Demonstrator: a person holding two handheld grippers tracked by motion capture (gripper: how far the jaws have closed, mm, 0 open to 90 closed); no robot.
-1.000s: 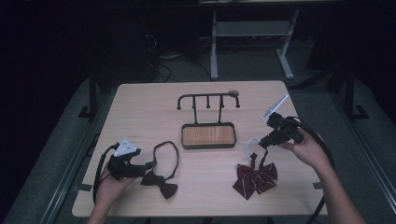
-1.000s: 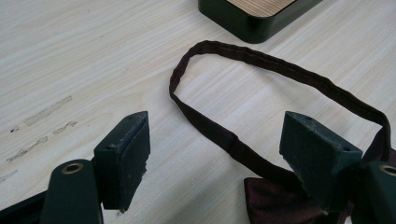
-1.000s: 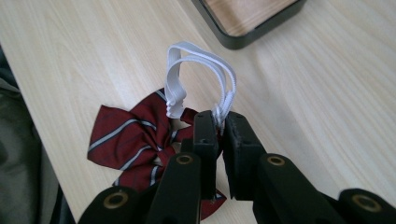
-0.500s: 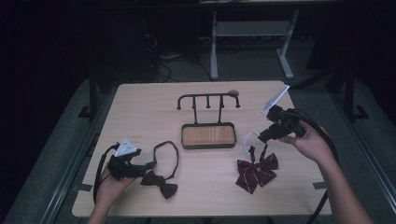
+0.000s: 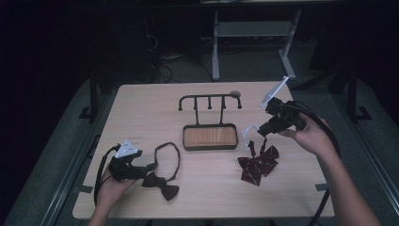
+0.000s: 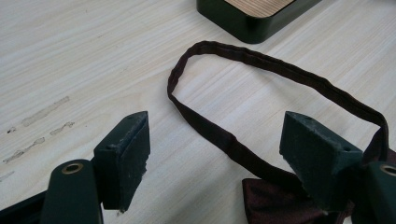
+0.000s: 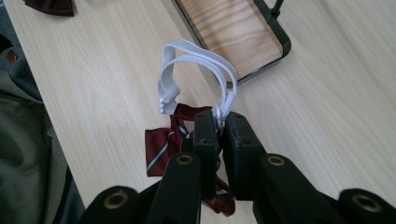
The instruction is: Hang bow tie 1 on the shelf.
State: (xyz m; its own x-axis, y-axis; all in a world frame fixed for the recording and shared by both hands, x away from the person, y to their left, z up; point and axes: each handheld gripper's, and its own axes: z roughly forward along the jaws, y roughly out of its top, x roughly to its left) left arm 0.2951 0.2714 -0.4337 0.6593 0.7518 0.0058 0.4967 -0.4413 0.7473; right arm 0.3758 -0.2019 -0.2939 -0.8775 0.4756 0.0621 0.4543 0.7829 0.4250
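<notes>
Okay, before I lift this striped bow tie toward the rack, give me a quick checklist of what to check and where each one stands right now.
1. Right gripper shut on the white strap: ok, the jaws pinch it near its buckle.
2. Striped bow tie hanging free of the table: cannot tell; it looks partly lifted.
3. Strap loop open enough for a hook: ok, it stands up as an open loop.
4. Rack hooks free: ok, nothing hangs on them.
5. Left gripper clear of the move: ok, open over the dark bow tie on the far side of the tray.
</notes>
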